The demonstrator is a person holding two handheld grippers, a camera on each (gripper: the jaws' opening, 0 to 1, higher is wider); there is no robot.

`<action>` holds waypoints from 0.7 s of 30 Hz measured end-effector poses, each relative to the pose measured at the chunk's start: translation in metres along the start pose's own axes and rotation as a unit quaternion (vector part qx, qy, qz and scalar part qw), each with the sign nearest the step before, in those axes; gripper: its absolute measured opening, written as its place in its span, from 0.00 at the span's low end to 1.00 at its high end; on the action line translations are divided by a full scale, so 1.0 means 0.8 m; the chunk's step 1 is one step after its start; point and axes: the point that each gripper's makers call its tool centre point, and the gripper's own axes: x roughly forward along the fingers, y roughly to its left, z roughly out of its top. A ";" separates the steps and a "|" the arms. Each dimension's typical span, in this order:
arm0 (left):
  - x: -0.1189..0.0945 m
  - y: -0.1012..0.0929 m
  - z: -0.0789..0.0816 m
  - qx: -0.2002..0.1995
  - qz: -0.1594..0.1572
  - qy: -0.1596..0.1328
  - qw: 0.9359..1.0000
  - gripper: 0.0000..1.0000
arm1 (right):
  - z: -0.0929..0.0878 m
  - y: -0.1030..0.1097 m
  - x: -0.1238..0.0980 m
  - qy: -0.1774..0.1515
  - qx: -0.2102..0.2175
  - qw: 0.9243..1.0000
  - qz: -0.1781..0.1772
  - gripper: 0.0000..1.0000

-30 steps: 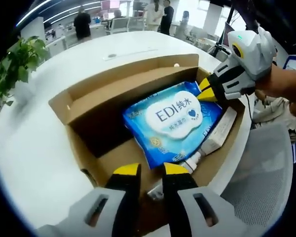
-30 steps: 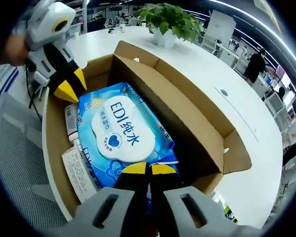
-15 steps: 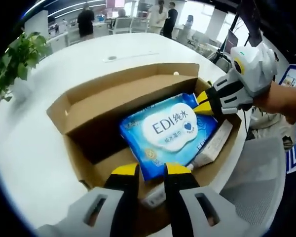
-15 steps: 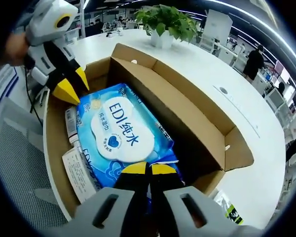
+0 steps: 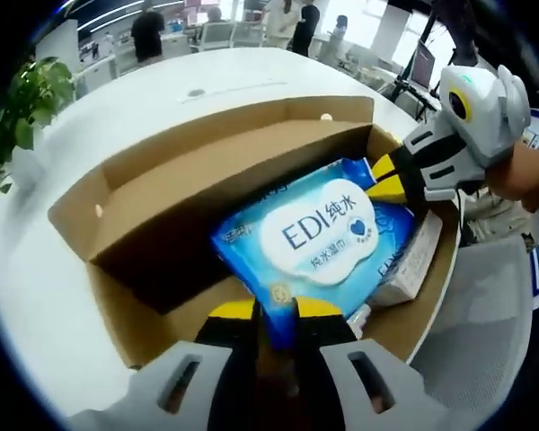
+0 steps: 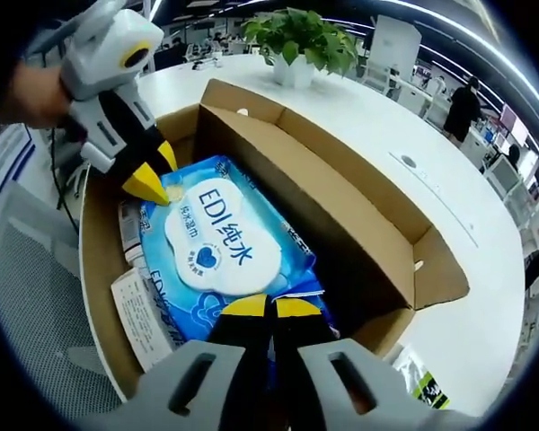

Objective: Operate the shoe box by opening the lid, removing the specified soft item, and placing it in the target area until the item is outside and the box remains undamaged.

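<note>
An open brown cardboard shoe box (image 5: 162, 171) (image 6: 341, 211) lies on a white table. Inside it rests a blue and white pack of wet wipes (image 5: 323, 235) (image 6: 220, 238) printed "EDI". My right gripper (image 6: 269, 308) is shut on the pack's near edge; in the left gripper view, the right gripper (image 5: 384, 177) sits at the pack's far corner. My left gripper (image 5: 275, 311) has its jaws slightly apart, with the pack's corner between them. In the right gripper view, the left gripper (image 6: 150, 185) meets the pack's far left corner.
A white carton (image 5: 411, 267) (image 6: 141, 312) and a tube (image 6: 128, 224) lie beside the pack in the box. A potted plant (image 6: 305, 36) (image 5: 22, 112) stands on the table. A grey mesh chair (image 5: 485, 341) (image 6: 27, 296) is by the table edge. People stand far off.
My left gripper has moved forward, so the pack's corner now lies between its jaws. The right gripper has stayed shut on the pack's edge.
</note>
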 end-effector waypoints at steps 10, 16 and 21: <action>-0.001 -0.001 0.001 0.075 0.003 -0.008 0.997 0.00 | 0.001 0.001 0.000 -0.003 -0.003 1.000 -0.001 0.00; -0.015 -0.002 0.004 0.062 -0.007 -0.023 0.998 0.00 | 0.006 0.001 -0.010 -0.008 0.004 1.000 -0.003 0.00; -0.027 -0.005 0.005 0.054 -0.010 -0.030 0.998 0.00 | 0.011 0.006 -0.018 -0.012 0.006 1.000 -0.002 0.00</action>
